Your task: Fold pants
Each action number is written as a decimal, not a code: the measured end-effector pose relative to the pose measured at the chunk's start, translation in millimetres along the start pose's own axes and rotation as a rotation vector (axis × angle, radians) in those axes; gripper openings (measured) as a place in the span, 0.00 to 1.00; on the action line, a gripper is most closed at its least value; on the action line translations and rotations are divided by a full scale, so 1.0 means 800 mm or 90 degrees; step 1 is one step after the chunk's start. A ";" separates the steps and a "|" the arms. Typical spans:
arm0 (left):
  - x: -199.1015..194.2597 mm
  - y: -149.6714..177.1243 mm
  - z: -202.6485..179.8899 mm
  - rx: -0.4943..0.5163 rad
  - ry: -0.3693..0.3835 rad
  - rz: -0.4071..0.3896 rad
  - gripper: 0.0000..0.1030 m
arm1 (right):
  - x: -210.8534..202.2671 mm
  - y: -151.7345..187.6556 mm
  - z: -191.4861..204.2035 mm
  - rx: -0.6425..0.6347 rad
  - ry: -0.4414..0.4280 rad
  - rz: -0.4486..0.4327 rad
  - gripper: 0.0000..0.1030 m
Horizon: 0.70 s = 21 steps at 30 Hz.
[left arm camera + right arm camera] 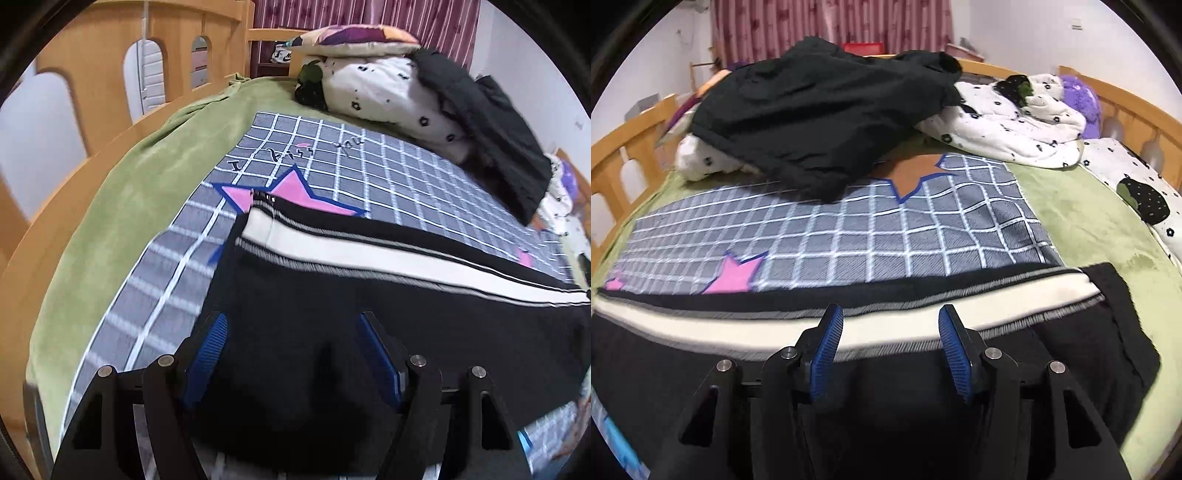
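Note:
Black pants (332, 295) with a white side stripe lie flat across the grey checked cloth (332, 166) on the bed. In the left wrist view my left gripper (291, 325) is open, its blue pads either side of the black cloth near one end of the pants. In the right wrist view the pants (701, 369) run across the foreground, stripe on the far side. My right gripper (890, 317) is open just above the pants, its tips level with the white stripe (738, 332).
A black jacket (812, 122) and a white flowered quilt (1015, 122) are piled at the far side of the bed. A patterned pillow (354, 37) lies behind. Green sheet (129, 206) and wooden bed rails (92, 74) border the cloth.

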State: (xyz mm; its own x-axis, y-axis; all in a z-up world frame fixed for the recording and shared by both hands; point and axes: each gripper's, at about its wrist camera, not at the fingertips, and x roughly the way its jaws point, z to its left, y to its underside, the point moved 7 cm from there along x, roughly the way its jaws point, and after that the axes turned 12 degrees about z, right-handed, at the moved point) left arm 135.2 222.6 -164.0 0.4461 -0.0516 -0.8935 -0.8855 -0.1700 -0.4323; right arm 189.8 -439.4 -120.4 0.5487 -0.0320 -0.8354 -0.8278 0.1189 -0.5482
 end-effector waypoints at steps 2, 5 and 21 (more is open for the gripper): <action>-0.015 0.018 0.007 -0.007 -0.008 0.000 0.69 | -0.034 0.010 0.010 -0.011 0.021 -0.008 0.52; -0.031 0.050 0.021 -0.031 0.019 0.010 0.69 | -0.088 0.017 0.034 -0.008 0.001 -0.041 0.52; -0.018 0.099 0.073 -0.105 0.107 -0.014 0.61 | -0.150 0.021 0.249 -0.026 -0.199 -0.007 0.58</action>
State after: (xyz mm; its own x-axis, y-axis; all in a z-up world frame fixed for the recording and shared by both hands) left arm 50.9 267.4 -192.7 0.4922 -0.2064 -0.8456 -0.8483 -0.3313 -0.4129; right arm 132.9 -236.0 -21.6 0.5616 0.2740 -0.7807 -0.8222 0.0793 -0.5636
